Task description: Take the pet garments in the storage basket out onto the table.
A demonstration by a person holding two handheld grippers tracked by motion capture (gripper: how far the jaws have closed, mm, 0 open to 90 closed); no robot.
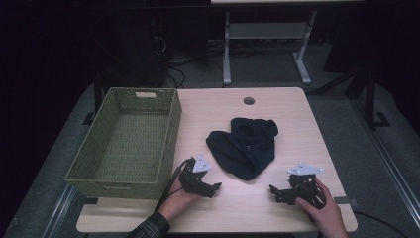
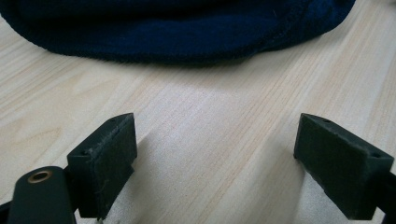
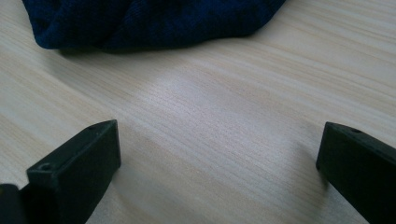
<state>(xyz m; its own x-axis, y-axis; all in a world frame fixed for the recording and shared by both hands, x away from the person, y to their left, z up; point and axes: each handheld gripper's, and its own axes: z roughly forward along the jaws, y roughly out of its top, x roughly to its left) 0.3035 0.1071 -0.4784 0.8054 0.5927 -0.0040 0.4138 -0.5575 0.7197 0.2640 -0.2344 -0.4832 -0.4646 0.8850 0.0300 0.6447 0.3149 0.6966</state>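
1. The dark blue garment [image 1: 243, 147] lies crumpled near the middle of the surface [image 1: 277, 208], just right of the green woven basket [image 1: 126, 144], which stands empty at the left edge (a likely destination, I judge).
2. The left gripper [image 1: 214, 187] rests low, near the garment's near-left edge, jaws spread wide with nothing between them.
3. The right gripper [image 1: 274, 192] sits by the near-right edge, likewise wide apart and empty.
4. Both point toward the cloth, seemingly placed for a two-sided pickup.
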